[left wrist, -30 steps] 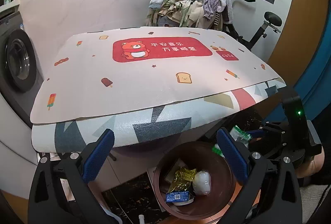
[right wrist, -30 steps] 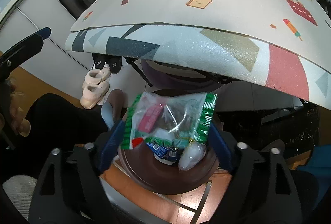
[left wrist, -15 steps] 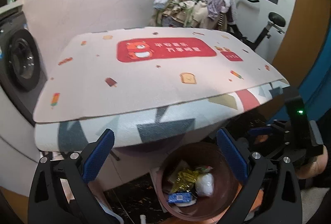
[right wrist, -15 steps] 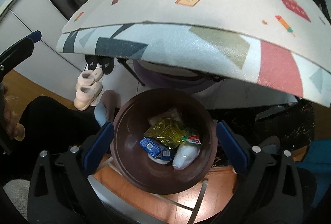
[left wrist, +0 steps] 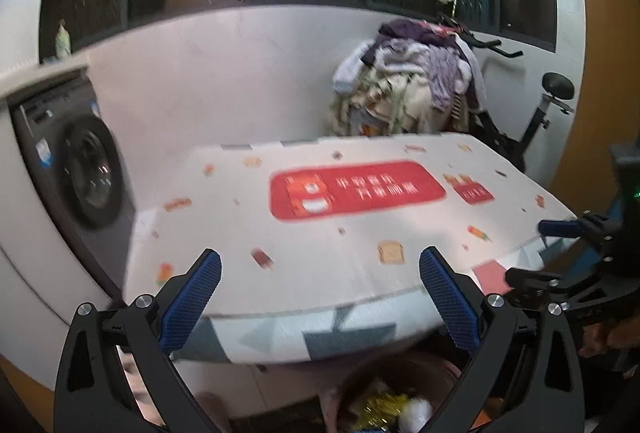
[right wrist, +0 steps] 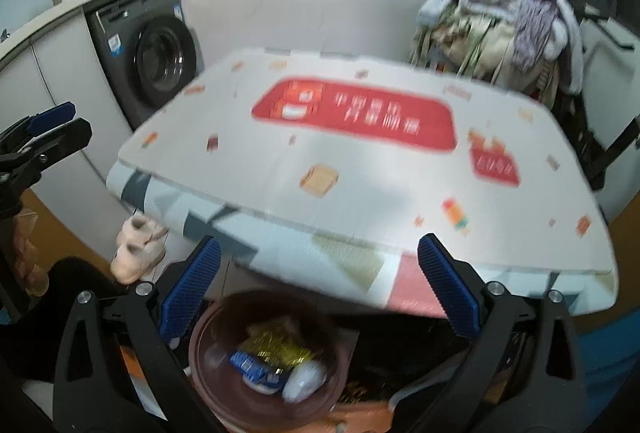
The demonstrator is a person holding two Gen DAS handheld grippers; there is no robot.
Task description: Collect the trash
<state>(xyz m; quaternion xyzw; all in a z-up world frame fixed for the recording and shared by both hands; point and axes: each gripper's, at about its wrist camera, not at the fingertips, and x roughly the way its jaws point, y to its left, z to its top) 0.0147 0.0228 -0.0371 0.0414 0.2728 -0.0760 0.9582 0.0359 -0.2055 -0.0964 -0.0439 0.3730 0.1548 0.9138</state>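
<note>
Our right tool (right wrist: 318, 287) has just spread wide and holds nothing, and the left tool (left wrist: 320, 299) is wide and empty too. The trash (right wrist: 276, 361) lies in the brown bin (right wrist: 208, 337) at lower centre, under the worktop (right wrist: 360, 169). Both tools tilt downward over that edge; we judge a careless swing could clip it.

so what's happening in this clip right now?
A person is collecting trash with a handheld gripper in each hand. The right gripper has just been opening and has nothing between its pads; the left gripper is open and empty too. Both point across the printed table mat, which shows no litter. The brown bin below the table edge holds a gold wrapper, a blue packet and a white wad.
</note>
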